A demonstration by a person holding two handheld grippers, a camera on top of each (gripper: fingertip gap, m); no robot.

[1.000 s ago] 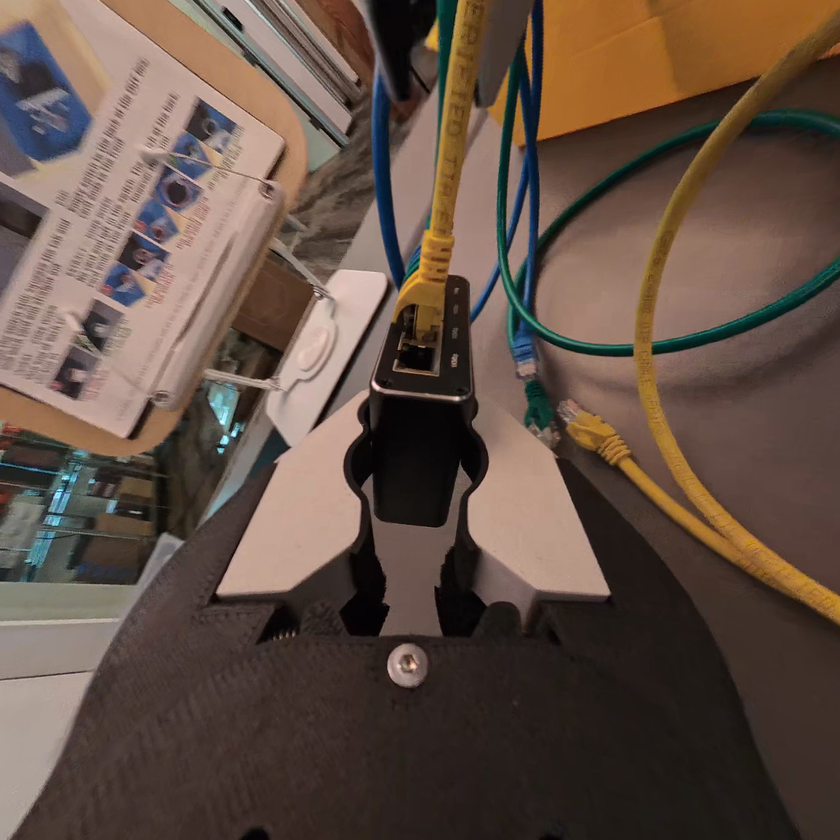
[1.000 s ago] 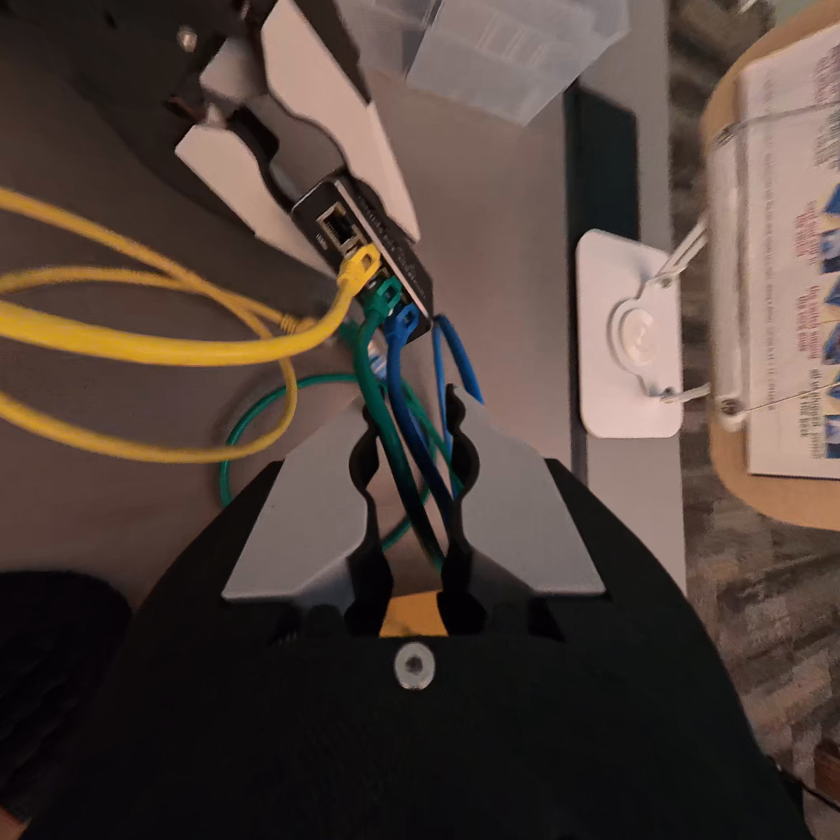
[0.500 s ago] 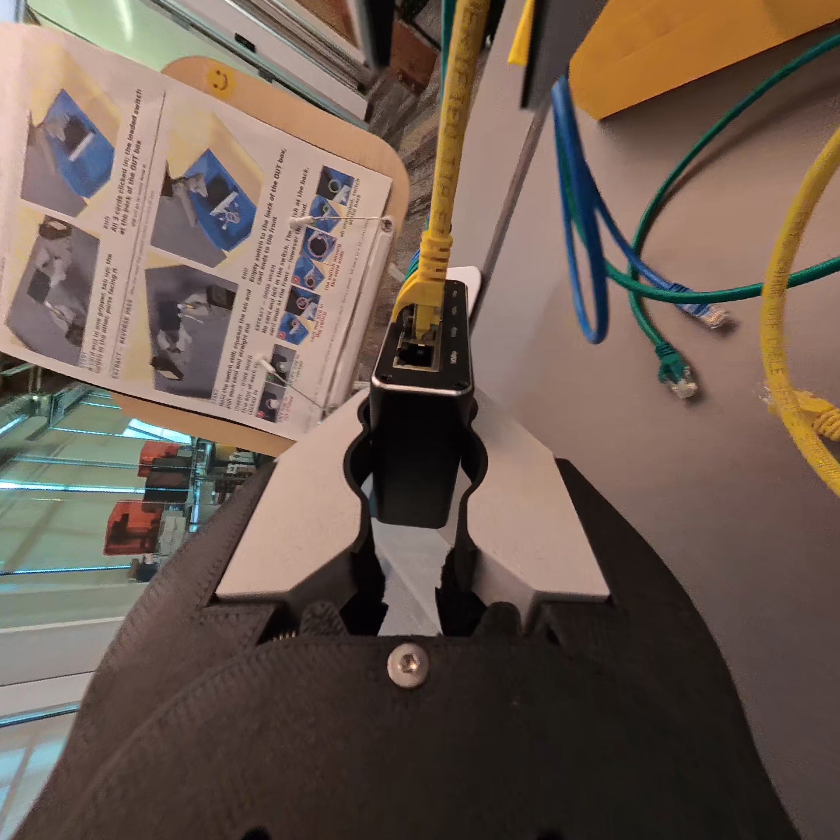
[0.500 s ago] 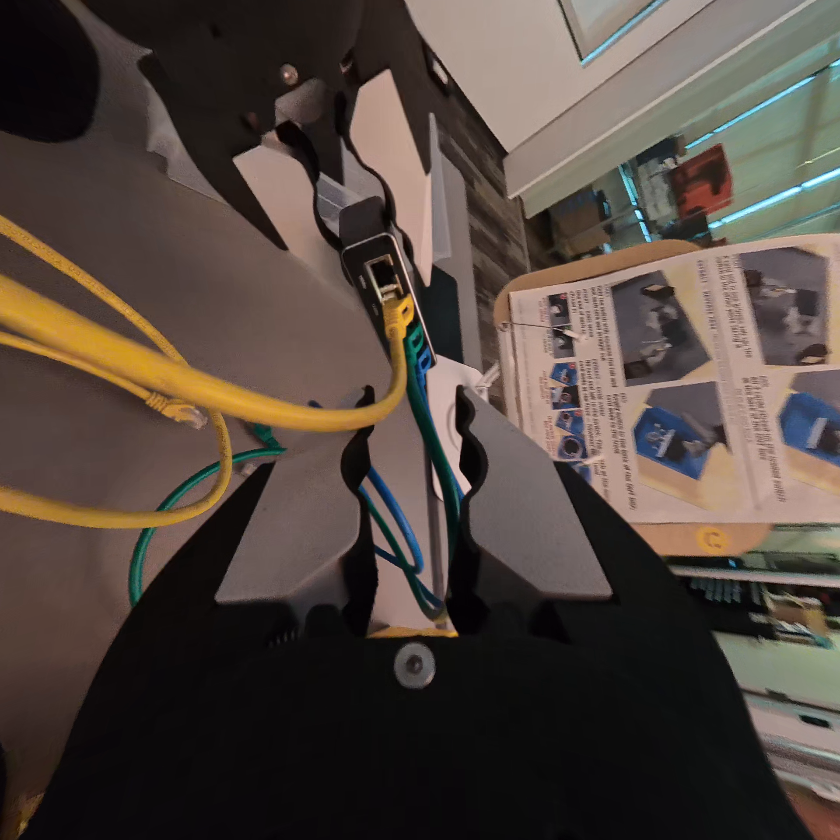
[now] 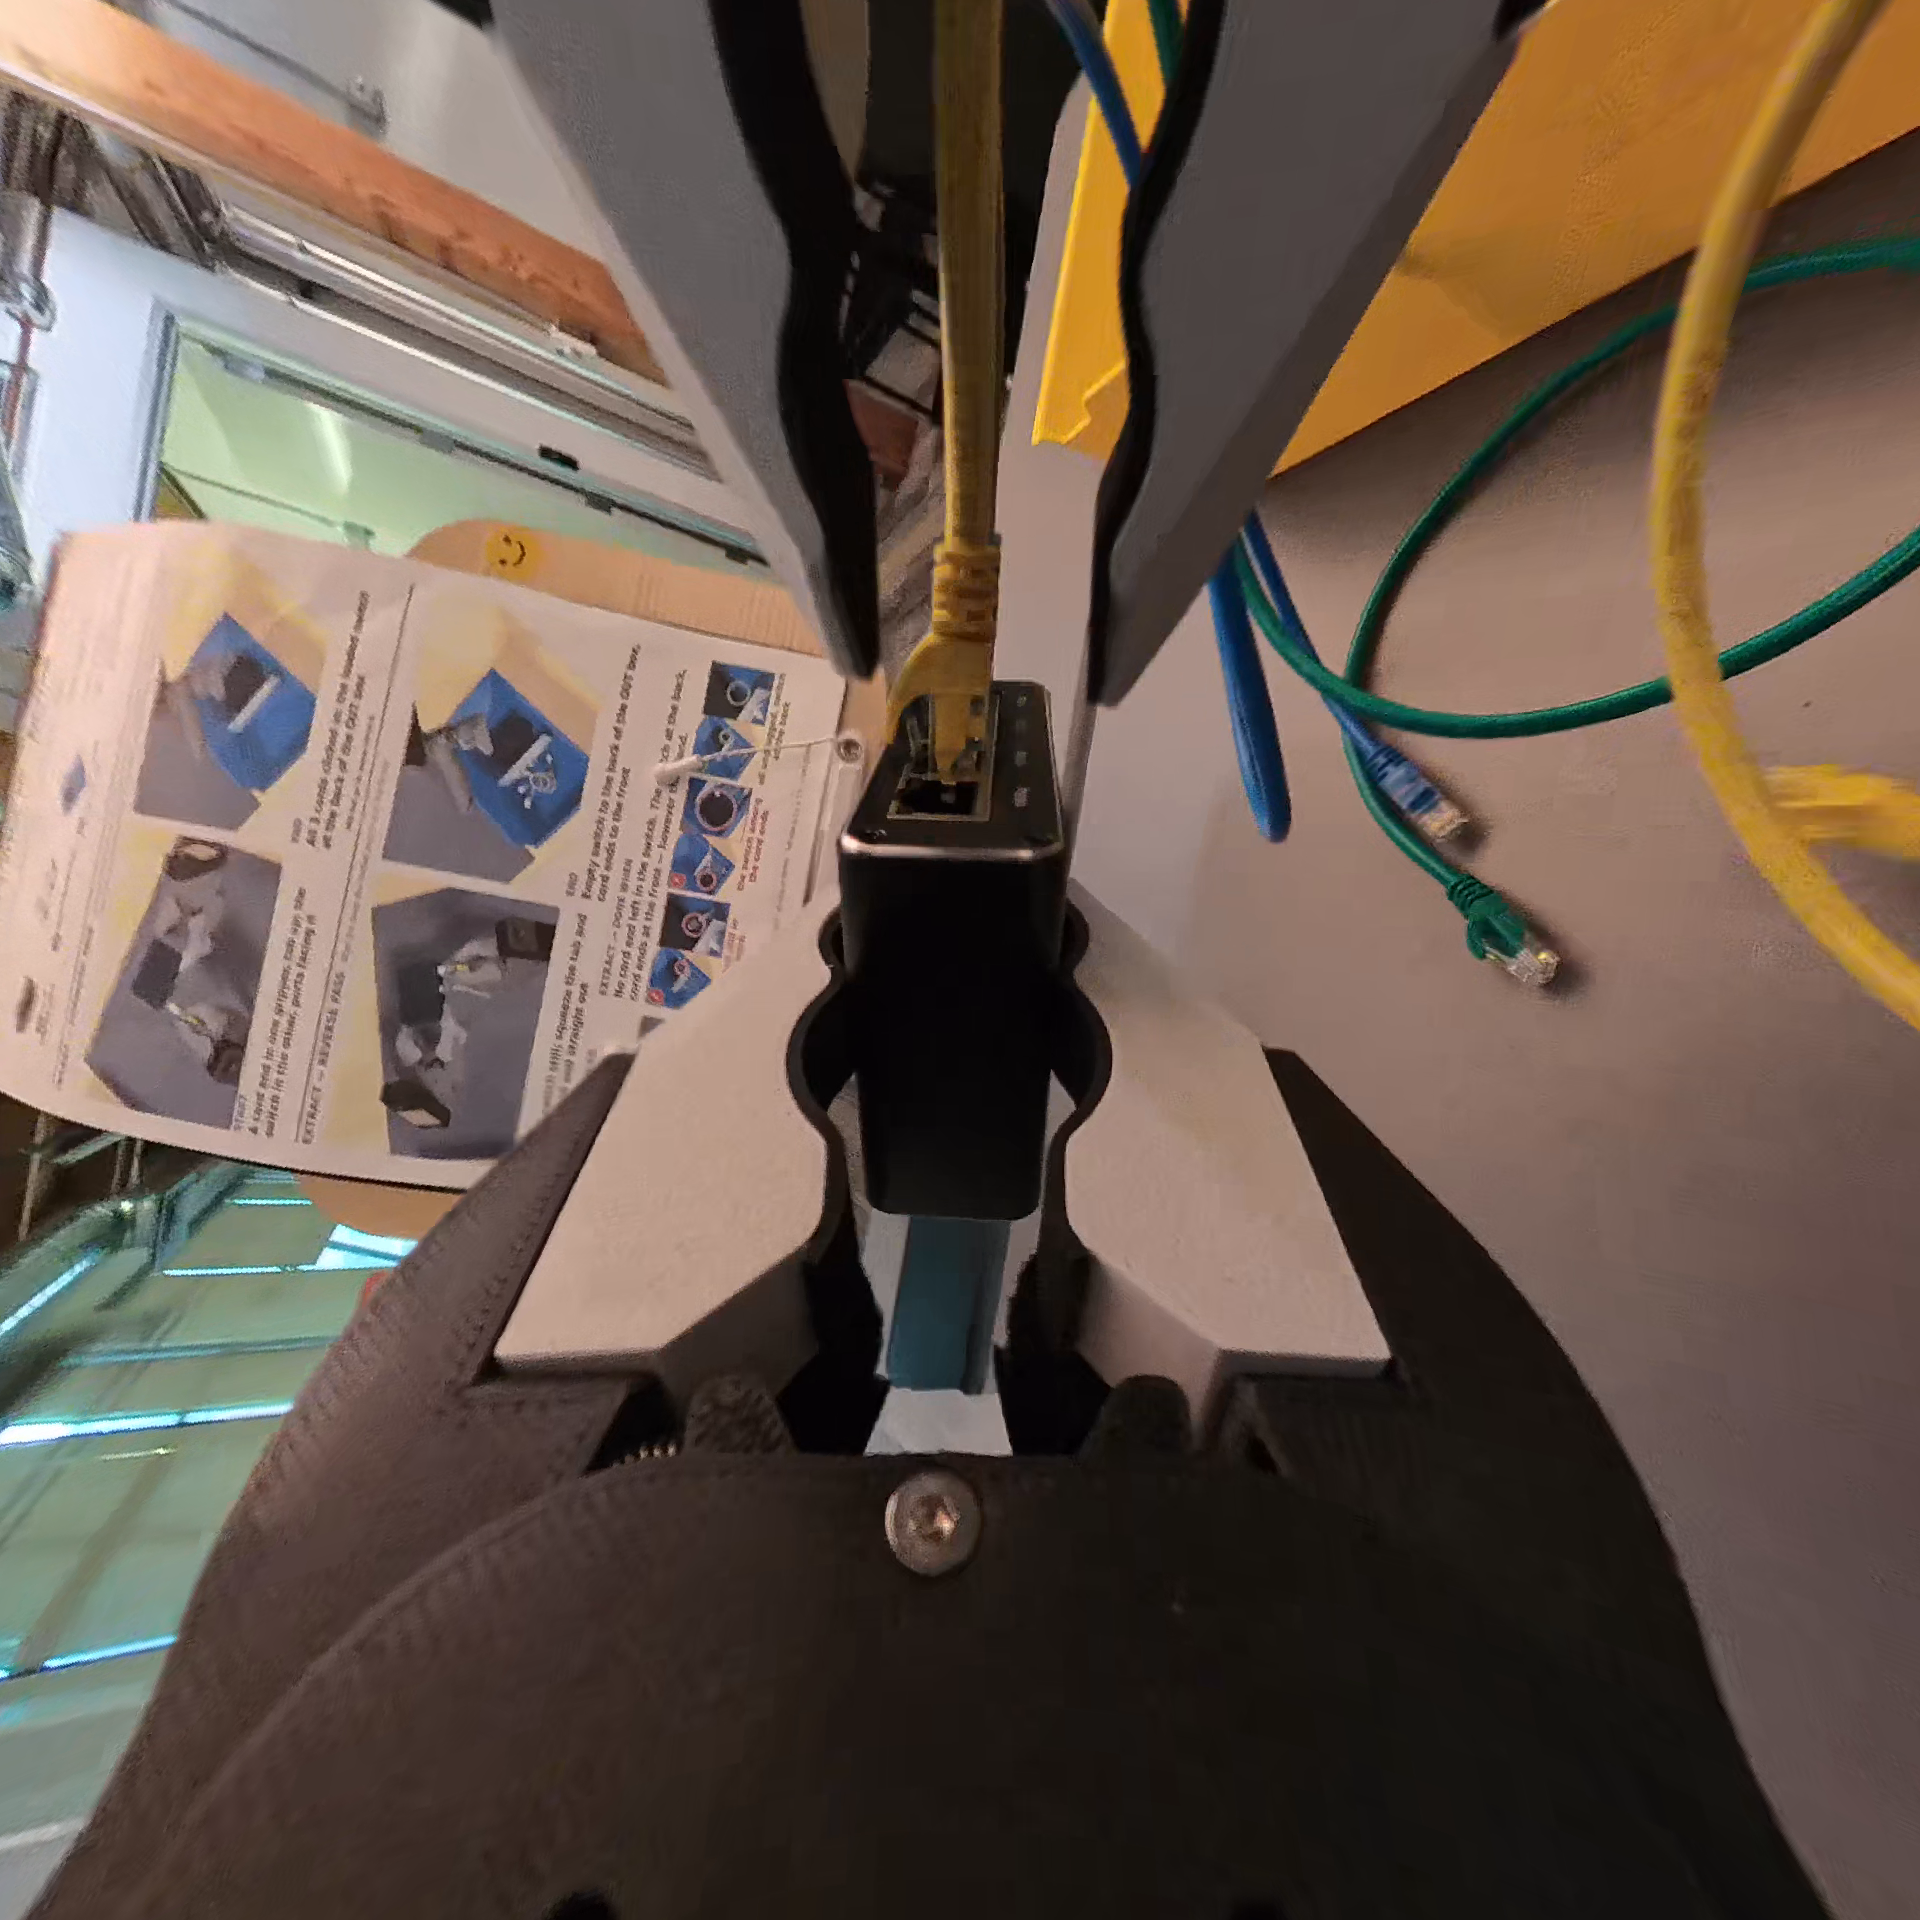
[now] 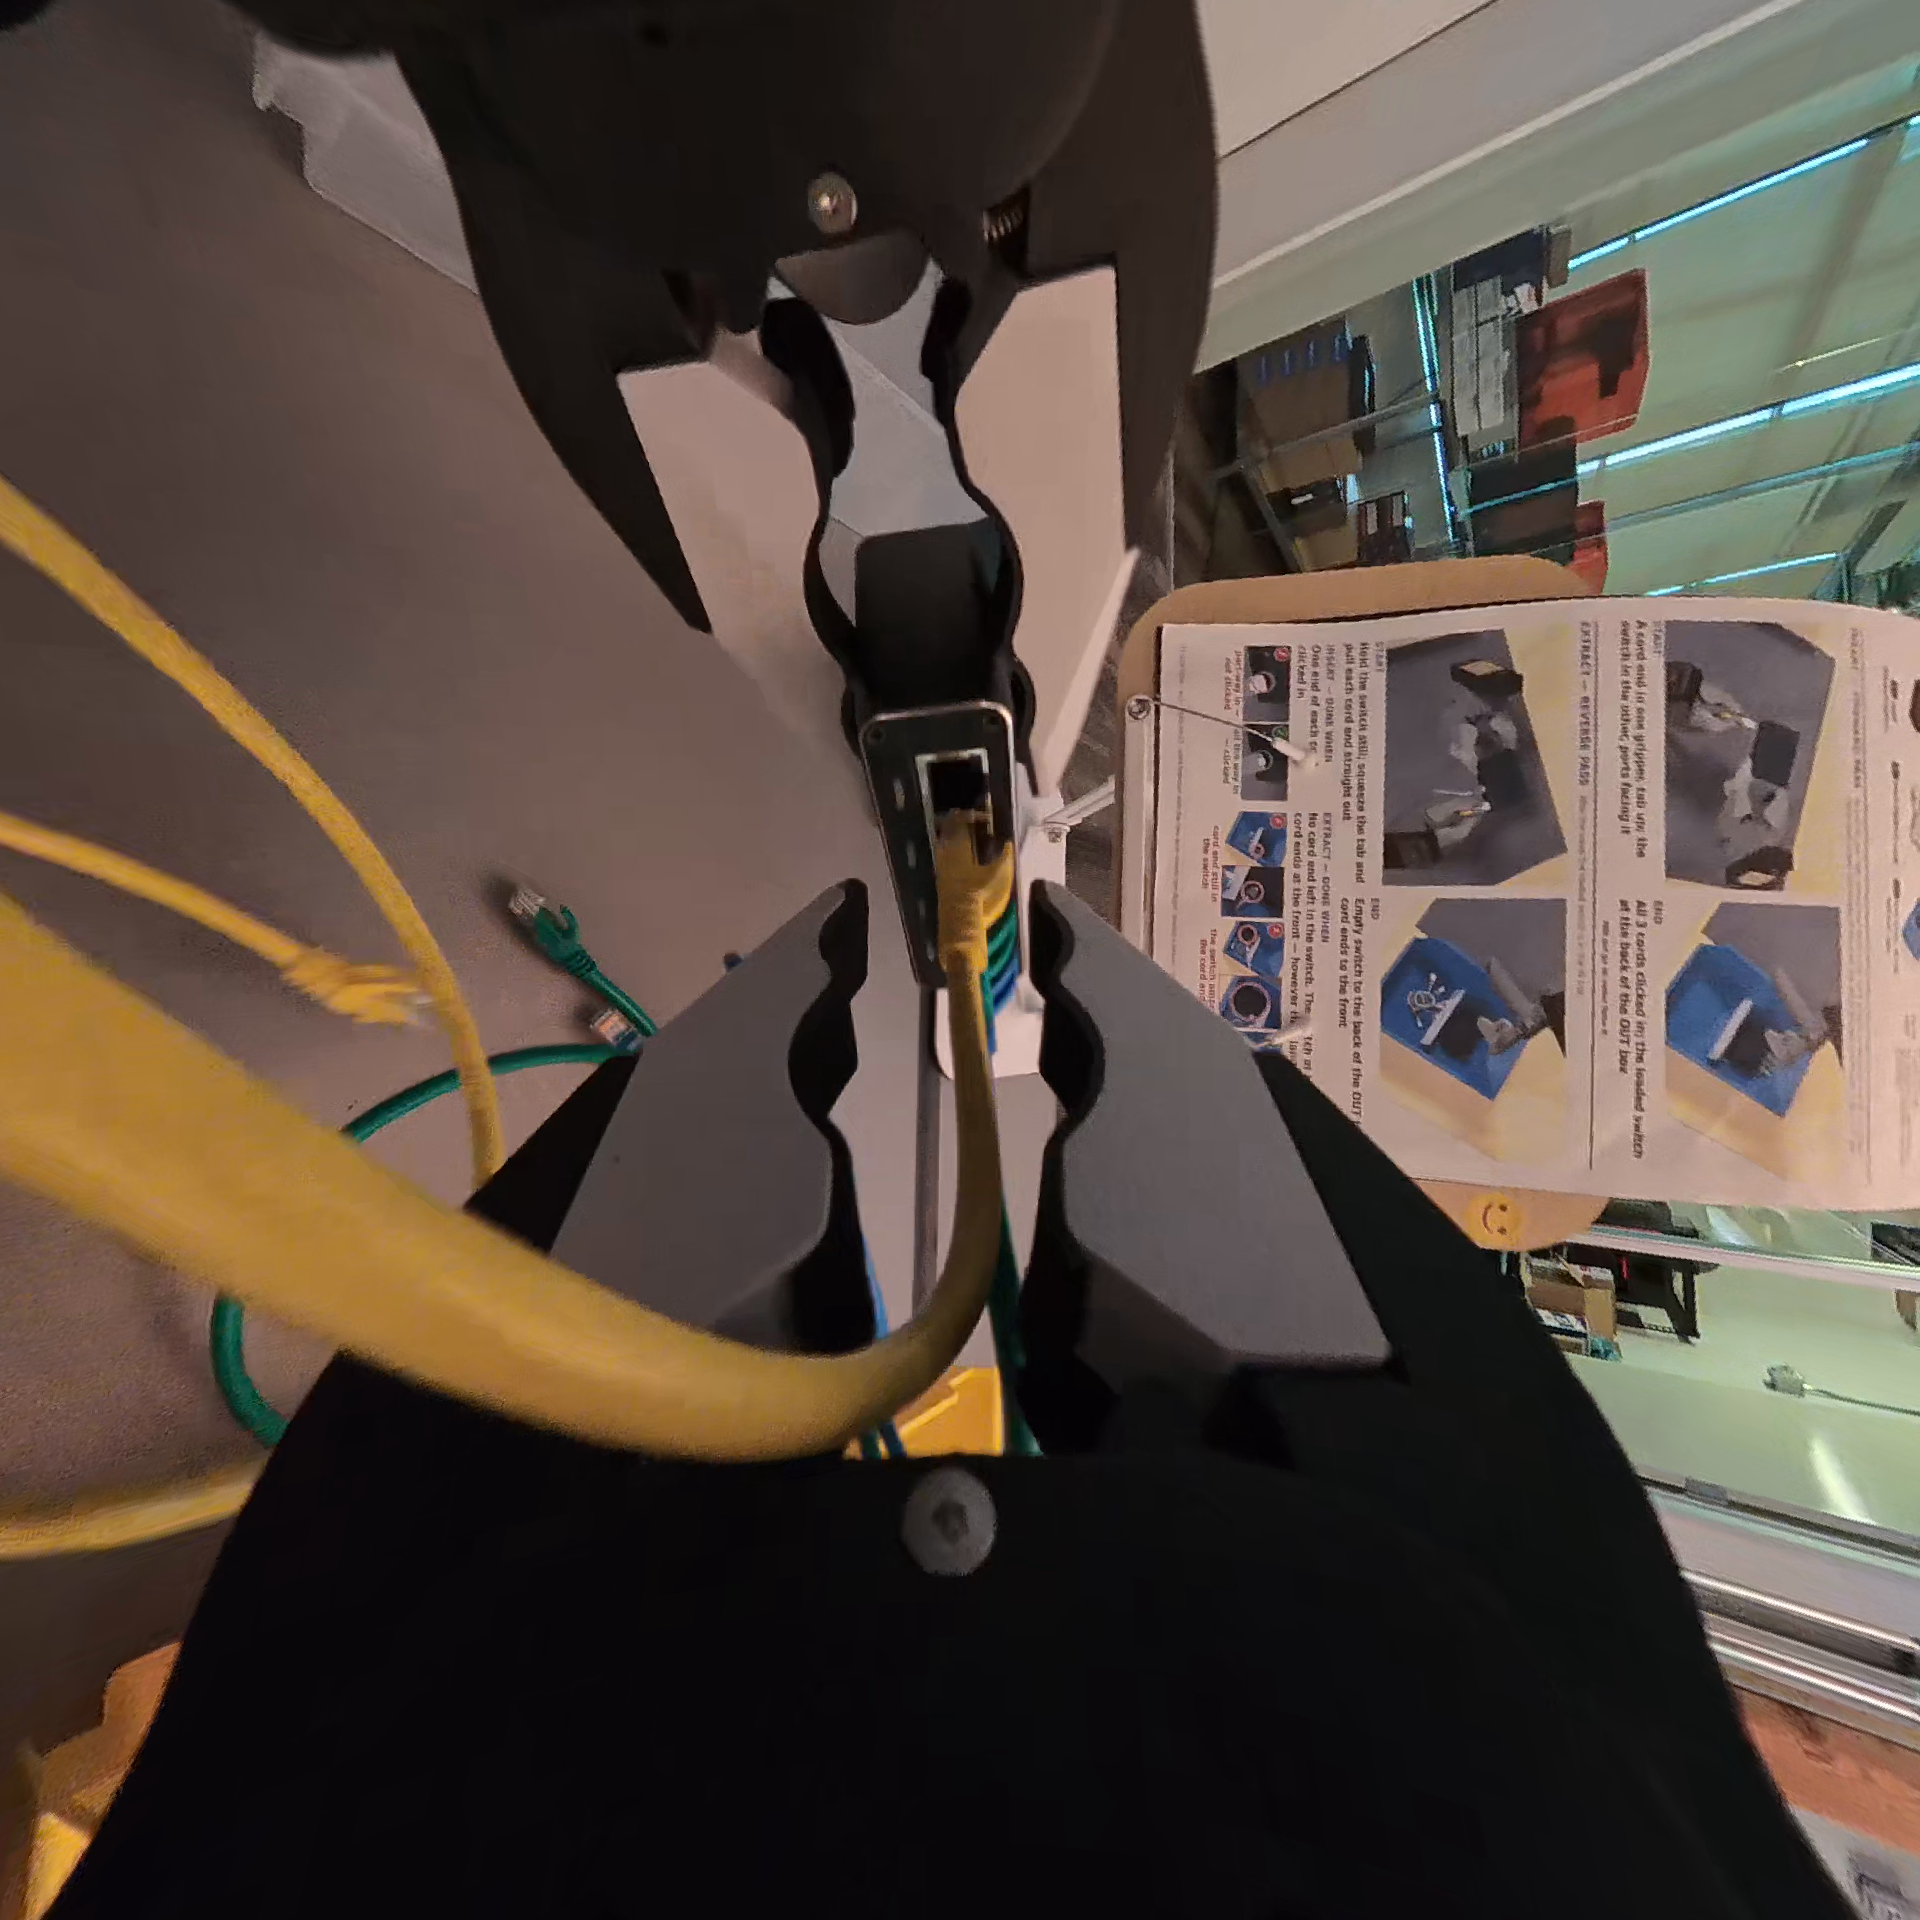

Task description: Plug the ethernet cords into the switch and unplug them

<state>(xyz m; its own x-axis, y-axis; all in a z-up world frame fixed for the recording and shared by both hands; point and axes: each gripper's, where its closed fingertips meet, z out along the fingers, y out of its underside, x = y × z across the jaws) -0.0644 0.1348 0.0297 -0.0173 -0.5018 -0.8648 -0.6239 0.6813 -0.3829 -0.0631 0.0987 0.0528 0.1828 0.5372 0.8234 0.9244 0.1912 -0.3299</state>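
**Switch pinned, right side lining up on the yellow plug**

While I am holding the switch (image 5: 951, 997) off the desk (image 5: 1558, 1143) in the left gripper (image 5: 951, 935), its jaws are clamping the black body from both sides, so the port face is pointing straight at the other tool. I am keeping it that way because, as I judge it, a plug only goes in or comes out cleanly when the housing cannot twist.

The right gripper (image 6: 945, 914) is facing it head-on, with jaws standing apart on either side of the yellow cord (image 6: 966, 1039); they are not pinching it yet. The cord is running between them and looping away towards 9 o'clock in the right wrist view.

The switch is showing as a small dark metal box with a silver-edged face. In the right wrist view the port at 12 o'clock on the face is sitting empty, the yellow plug (image 6: 961, 842) is seated just below it, and green and blue plugs are peeking out beneath that, largely hidden.

Out on the desk, at 3 o'clock in the left wrist view, the loose ends are lying near one another: a green connector (image 5: 1501, 940), a blue connector (image 5: 1418, 800) and a blurred yellow connector (image 5: 1839, 800). An instruction sheet (image 5: 343, 852) on a board is standing at 9 o'clock.
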